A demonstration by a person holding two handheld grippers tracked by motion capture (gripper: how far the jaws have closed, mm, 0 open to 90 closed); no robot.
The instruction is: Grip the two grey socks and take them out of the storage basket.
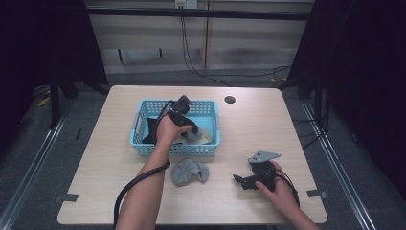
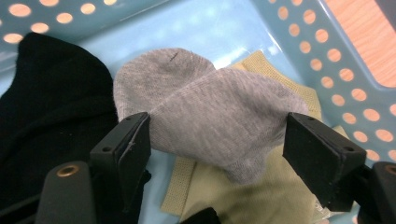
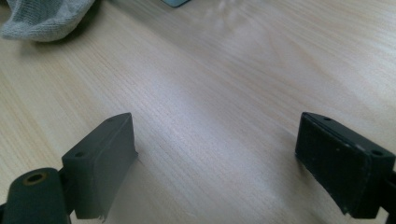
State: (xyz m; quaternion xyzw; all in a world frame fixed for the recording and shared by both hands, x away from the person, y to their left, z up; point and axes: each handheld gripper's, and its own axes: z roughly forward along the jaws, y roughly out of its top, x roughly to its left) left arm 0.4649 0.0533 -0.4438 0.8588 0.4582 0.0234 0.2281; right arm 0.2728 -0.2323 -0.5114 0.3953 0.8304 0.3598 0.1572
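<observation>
Left tongs down inside the basket, spread wide, grey sock sitting right between them. Looks like touching the near-left one, a sliver of gap at the other, so not gripped as far as can be told. Black cloth just off the left side of those tongs, tan cloth underneath the sock.

Right tongs also wide, holding nothing, parked low over bare surface. Second sock well ahead and off to their left, crumpled near the basket.

What could go sideways: closing here might pinch the tan cloth along with the sock, since both are stacked right under the tongs. Could also snag the black cloth on the left edge. Lifting too fast with a shallow bite, probably just slips out.
</observation>
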